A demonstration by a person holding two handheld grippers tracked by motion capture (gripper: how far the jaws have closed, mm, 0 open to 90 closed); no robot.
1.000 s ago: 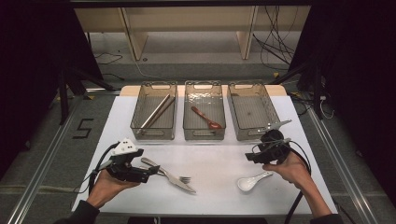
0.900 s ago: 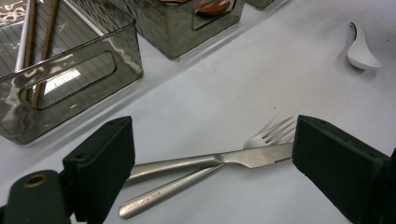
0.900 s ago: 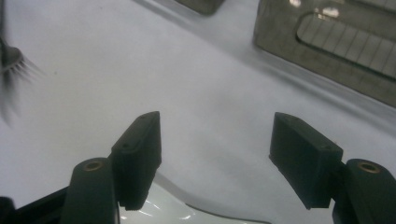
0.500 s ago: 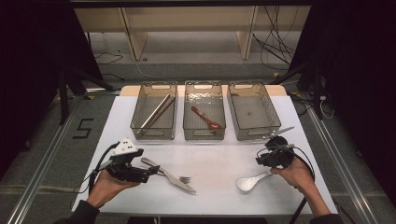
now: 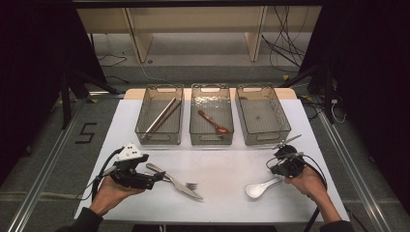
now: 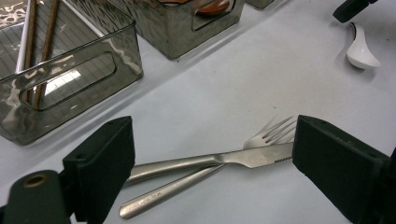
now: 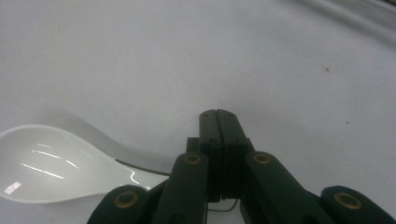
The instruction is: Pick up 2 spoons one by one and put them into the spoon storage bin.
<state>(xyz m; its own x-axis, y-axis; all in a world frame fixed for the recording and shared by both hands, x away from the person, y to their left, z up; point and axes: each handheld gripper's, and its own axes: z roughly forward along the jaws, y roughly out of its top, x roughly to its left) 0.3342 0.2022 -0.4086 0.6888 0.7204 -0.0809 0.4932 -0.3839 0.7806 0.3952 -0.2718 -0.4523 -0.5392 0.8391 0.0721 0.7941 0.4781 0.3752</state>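
Lowered since before, right claw (image 5: 279, 170) presses closed beside white spoon (image 5: 261, 187).

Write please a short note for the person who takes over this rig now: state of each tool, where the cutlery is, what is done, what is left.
Left tool: open, jaws either side of the crossed knife and fork, nothing gripped.
Right tool: shut, at the white spoon handle; cannot tell if it grips it.
Done: chopsticks in left bin, brown spoon in middle bin.
Left: knife, fork and white spoon lie on the table; right bin holds no cutlery.
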